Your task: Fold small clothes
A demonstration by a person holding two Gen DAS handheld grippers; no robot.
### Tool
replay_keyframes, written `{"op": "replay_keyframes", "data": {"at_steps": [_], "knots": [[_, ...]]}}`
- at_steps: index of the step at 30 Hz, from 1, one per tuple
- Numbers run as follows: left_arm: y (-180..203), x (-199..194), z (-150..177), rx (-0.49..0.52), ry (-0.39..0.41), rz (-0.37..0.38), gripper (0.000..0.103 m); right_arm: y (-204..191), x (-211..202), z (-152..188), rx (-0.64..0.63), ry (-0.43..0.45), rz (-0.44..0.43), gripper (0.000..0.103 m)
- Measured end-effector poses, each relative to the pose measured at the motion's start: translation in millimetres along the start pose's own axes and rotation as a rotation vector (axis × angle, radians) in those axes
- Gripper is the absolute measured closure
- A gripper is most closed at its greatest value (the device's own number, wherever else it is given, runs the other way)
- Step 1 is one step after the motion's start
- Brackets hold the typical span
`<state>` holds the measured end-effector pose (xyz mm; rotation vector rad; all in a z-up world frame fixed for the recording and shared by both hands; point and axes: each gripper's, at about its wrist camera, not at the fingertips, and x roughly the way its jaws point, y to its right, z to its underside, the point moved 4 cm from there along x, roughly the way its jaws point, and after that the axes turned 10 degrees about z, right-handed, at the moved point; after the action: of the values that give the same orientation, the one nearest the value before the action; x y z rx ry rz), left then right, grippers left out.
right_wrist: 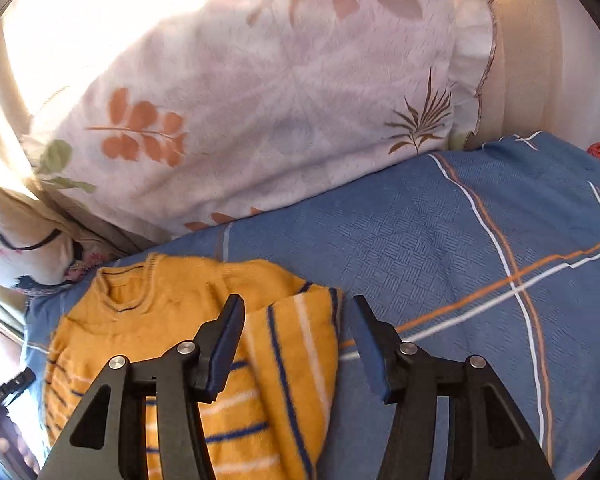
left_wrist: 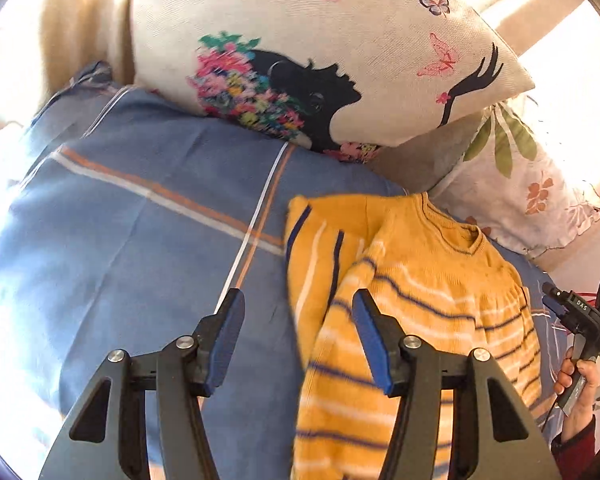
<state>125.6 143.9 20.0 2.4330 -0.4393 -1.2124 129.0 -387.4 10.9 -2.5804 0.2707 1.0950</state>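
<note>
Yellow striped sweater (left_wrist: 412, 312) on blue bedspread (left_wrist: 140, 240); left gripper (left_wrist: 298, 336) and right gripper (right_wrist: 296, 340) wide open, empty; "DAS" legible on right gripper body.

A yellow striped sweater (left_wrist: 412, 312) lies on the blue bedspread (left_wrist: 148, 248) at lower right, one sleeve folded across its front. The left gripper (left_wrist: 298, 320) hovers wide apart over its edge. A printed cushion (left_wrist: 320, 52) leans at the top.

Pillows (left_wrist: 340, 60) behind; bedspread (right_wrist: 440, 248) open rightward

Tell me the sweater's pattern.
Yellow knit with navy and white stripes; the sweater shows best in the left wrist view.
</note>
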Motion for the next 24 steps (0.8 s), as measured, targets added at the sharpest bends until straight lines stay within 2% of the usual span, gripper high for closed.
{"op": "replay_keyframes", "data": {"at_steps": [6, 13, 18, 19, 21, 24], "knots": [[-14.2, -4.5, 39.5, -0.092, -0.029, 0.075, 0.046, -30.0, -30.7, 30.5, -0.037, -0.016, -0.125, 0.039], [-4.8, 9.4, 69.4, -0.185, -0.052, 0.233, 0.044, -111.0, -41.6, 75.9, -0.194, -0.116, -0.267, 0.037], [8.4, 12.8, 81.9, -0.195, -0.019, 0.280, 0.044, -182.5, -48.4, 97.7, -0.339, -0.173, -0.352, 0.031], [10.9, 11.4, 84.2, -0.186, -0.013, 0.287, 0.063, -197.6, -48.7, 102.8, -0.367, -0.184, -0.361, 0.031], [12.9, 8.2, 86.0, -0.176, -0.010, 0.282, 0.088, -229.1, -46.9, 109.5, -0.428, -0.202, -0.371, 0.031], [9.2, 5.3, 87.5, -0.220, 0.004, 0.333, 0.090, -278.1, -40.7, 121.0, -0.529, -0.222, -0.371, 0.030]]}}
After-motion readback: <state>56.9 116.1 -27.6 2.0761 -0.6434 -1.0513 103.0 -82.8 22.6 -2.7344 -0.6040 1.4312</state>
